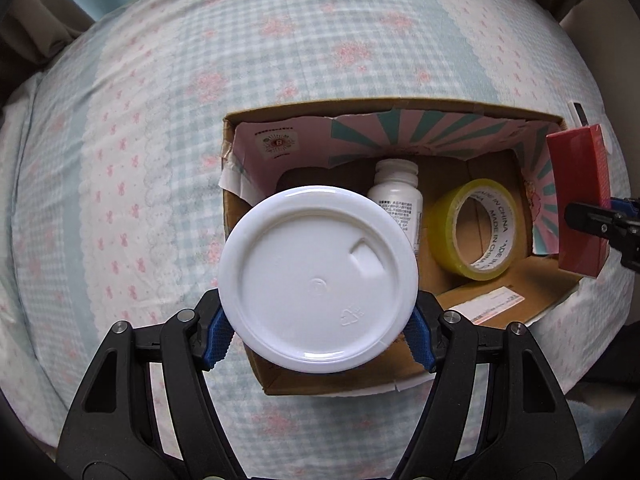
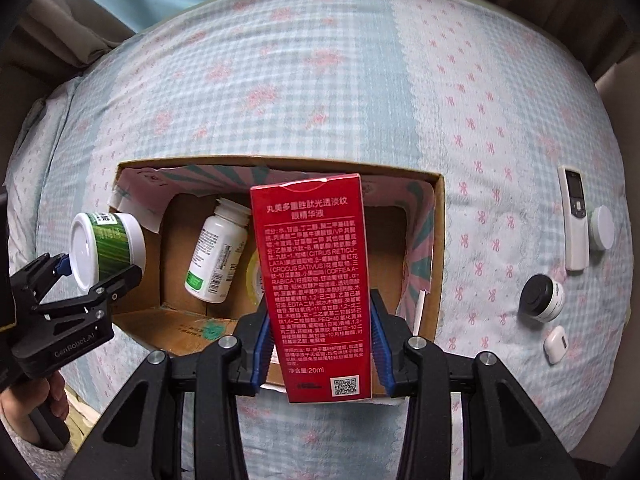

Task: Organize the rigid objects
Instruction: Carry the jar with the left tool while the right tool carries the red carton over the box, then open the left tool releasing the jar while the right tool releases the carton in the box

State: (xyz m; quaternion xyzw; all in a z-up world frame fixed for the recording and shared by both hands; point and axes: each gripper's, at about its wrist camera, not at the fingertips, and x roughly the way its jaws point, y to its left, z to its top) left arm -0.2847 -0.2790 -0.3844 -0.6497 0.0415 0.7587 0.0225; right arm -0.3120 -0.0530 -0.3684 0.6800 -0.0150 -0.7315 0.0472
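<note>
left claw [image 1: 320, 338]: gripping a white-lidded jar [image 1: 319, 279] by its sides, blue pads pressed on; you hold it above the near-left corner of the cardboard box [image 1: 248, 364].
right claw [image 2: 320, 344]: clamped on a red carton [image 2: 314, 280] near its lower end, the carton standing up over the near wall of the box.
risk, jar: half the jar hangs outside the box's left wall. let go here and i judge it could catch the rim, tip and roll off across the bedspread [image 1: 140, 160].
risk, carton: it is tall and you hold it low. lowered as it stands, its top end may knock the white bottle [image 2: 218, 254] or the yellow tape roll [image 1: 472, 230] lying inside the box and end up leaning rather than flat.
risk, claws: both are over the same box, one at its left wall and one at its right. two drops at once could make them bump.
risk, box: it sits on soft bedding with torn paper lining, so a push on a wall could shift it.
jar look: wide round white lid, green printed label round the body in the right wrist view.
carton look: glossy red, slim, dense white print and a qr code at the held end.
still outside: a remote control [image 2: 575, 220], a black-lidded pot [image 2: 542, 298] and a small white case [image 2: 557, 345] on the bedspread right of the box.
</note>
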